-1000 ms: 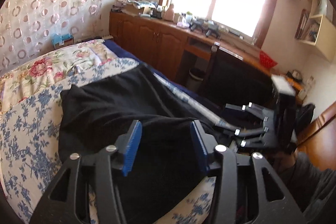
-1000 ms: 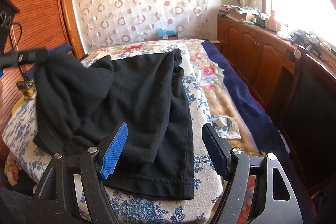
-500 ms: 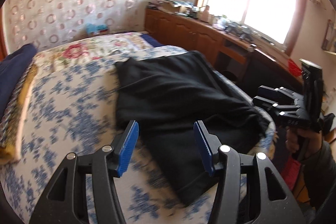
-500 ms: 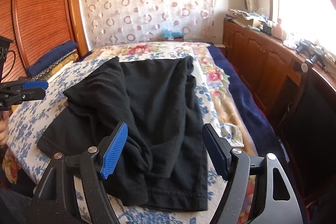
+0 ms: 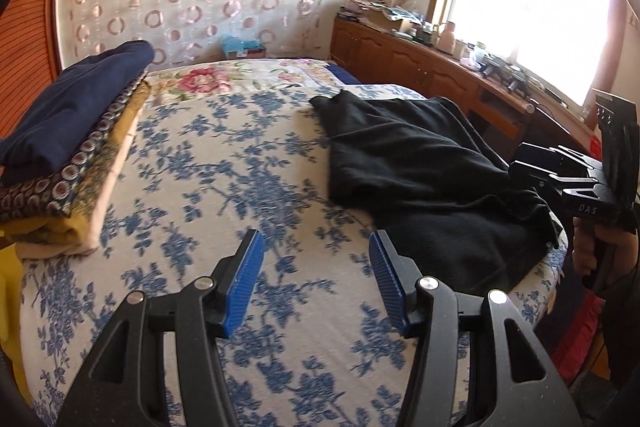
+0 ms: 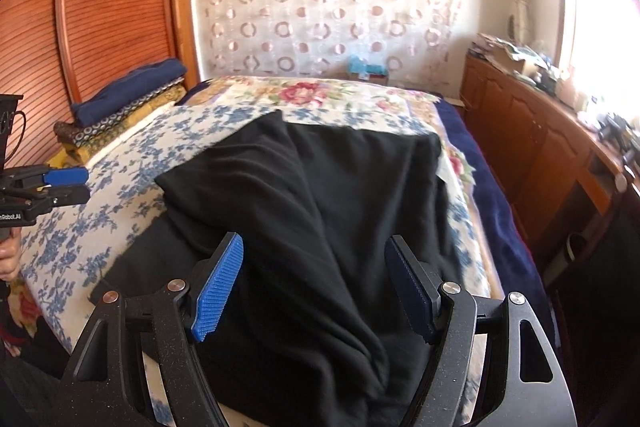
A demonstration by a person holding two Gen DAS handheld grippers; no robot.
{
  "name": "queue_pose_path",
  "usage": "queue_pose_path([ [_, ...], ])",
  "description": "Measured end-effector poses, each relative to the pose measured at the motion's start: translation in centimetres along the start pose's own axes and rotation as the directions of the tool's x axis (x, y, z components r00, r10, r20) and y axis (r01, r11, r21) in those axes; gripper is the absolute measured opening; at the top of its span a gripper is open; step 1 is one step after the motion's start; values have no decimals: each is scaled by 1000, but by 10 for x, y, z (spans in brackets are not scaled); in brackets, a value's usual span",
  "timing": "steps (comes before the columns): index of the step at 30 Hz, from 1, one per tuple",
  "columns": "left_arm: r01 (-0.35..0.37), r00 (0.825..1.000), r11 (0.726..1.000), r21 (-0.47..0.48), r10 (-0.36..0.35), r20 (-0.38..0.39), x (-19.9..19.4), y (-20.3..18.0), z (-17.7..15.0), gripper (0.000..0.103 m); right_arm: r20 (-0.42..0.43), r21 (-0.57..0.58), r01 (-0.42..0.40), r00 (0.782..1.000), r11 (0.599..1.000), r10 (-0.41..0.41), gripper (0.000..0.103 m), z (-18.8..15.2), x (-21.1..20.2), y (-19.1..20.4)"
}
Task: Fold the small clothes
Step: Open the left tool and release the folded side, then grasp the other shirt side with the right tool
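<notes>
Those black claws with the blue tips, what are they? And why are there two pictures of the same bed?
They are grabbing tools, called grippers, and a person holds one in each hand. Each has a small camera looking out along its two fingers, so you get two pictures. One comes from the left gripper, the other from the right gripper. In the left picture you can spot the right one off to the side, and the other way round. Both are open and hold nothing. On the flowery bedspread lies a rumpled black garment, waiting to be folded. Near the wooden headboard sits a stack of folded cloths, dark blue on top.
</notes>
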State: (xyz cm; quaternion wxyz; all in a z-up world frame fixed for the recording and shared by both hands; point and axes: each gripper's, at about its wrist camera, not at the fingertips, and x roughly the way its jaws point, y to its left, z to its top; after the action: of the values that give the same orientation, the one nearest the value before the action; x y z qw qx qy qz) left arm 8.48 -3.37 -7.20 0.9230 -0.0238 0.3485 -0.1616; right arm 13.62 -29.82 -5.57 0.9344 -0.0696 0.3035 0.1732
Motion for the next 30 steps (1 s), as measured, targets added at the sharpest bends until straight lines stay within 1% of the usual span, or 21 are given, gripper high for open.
queue_pose_path([
  [6,-22,1000,1000,-9,22,3,-4,11,-3,54,-16,-66,-43,999,997,42,75,19,19,24],
  [14,-27,1000,999,-26,27,14,-8,20,-5,54,-82,-151,-115,991,982,103,75,42,58,61],
  [18,-26,999,999,-27,26,22,-10,19,-4,54,-130,-195,-161,982,968,137,75,51,79,83],
  [22,-24,999,999,-27,25,31,-13,19,-5,54,-198,-227,-218,965,949,174,75,53,104,104],
  [25,-23,999,999,-25,24,33,-15,19,-6,54,-237,-246,-235,955,940,177,75,53,119,114],
  [30,-21,999,999,-31,22,29,-14,18,-9,54,-276,-260,-238,947,936,164,75,51,135,122],
])
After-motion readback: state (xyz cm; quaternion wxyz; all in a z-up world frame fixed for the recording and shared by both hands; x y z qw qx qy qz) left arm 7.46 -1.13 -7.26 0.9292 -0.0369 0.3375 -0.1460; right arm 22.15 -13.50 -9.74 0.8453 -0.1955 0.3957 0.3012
